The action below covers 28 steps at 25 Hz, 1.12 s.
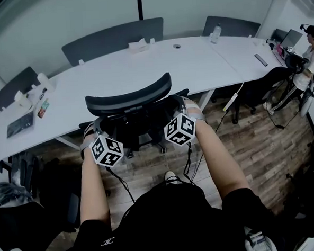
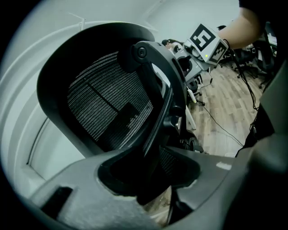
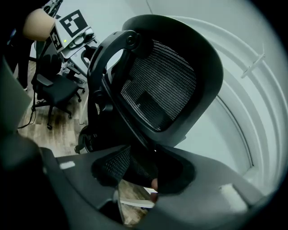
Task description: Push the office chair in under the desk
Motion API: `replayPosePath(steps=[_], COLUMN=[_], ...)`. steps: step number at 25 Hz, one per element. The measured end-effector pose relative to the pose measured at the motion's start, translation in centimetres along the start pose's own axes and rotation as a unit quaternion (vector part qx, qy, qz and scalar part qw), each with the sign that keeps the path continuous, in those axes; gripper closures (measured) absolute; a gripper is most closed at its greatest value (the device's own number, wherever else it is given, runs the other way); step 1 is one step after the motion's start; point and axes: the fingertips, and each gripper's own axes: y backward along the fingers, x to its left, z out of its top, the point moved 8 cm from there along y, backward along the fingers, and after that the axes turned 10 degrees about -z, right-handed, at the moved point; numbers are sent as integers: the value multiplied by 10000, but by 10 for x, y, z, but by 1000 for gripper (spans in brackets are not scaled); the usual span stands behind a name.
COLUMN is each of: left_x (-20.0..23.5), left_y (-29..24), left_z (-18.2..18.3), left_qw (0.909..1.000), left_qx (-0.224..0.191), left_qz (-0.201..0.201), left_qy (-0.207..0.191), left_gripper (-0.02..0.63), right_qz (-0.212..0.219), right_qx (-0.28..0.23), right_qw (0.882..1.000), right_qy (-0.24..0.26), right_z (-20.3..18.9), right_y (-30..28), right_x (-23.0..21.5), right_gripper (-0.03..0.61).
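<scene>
A black mesh-backed office chair (image 1: 129, 100) stands against the front edge of the long white desk (image 1: 143, 67), its seat hidden beneath the desk top. My left gripper (image 1: 96, 132) holds the left edge of the backrest and my right gripper (image 1: 183, 111) the right edge. In the left gripper view the backrest's frame strut (image 2: 155, 121) runs down between the jaws of the left gripper (image 2: 153, 188), which are closed on it. The right gripper view shows the lower mesh of the backrest (image 3: 162, 90) caught between the jaws of the right gripper (image 3: 144, 179).
Two grey chairs (image 1: 112, 40) (image 1: 230, 25) stand behind the desk. A tissue box (image 1: 138, 45), a bottle (image 1: 215, 34) and a tablet (image 1: 20, 124) lie on it. A person (image 1: 307, 60) sits at the right by another black chair (image 1: 261, 89). Cables (image 1: 225, 113) cross the wooden floor.
</scene>
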Motion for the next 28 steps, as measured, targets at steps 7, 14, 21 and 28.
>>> replayPosePath(steps=[7,14,21,28], left_x=[15,18,25,23], left_y=[-8,-13,-16,-14], left_z=[-4,-7,-8,-10], left_qw=[10000,9998,9999,9993], left_qx=[-9,-49,22,-17], left_qz=[46,179,128,241], left_qy=[38,61,71,273], left_gripper=[446,445,443,437], right_qz=[67,62,205,298], right_qx=[25,-1,-192,-372], right_qw=[10000,10000,9995,9986], right_qy=[-44,-65,-147,-244], right_z=[8,9,10,7], right_y=[-16,-28,-31,-29], right_x=[-3,-4,-7,-6], right_gripper=[391,390,388,387])
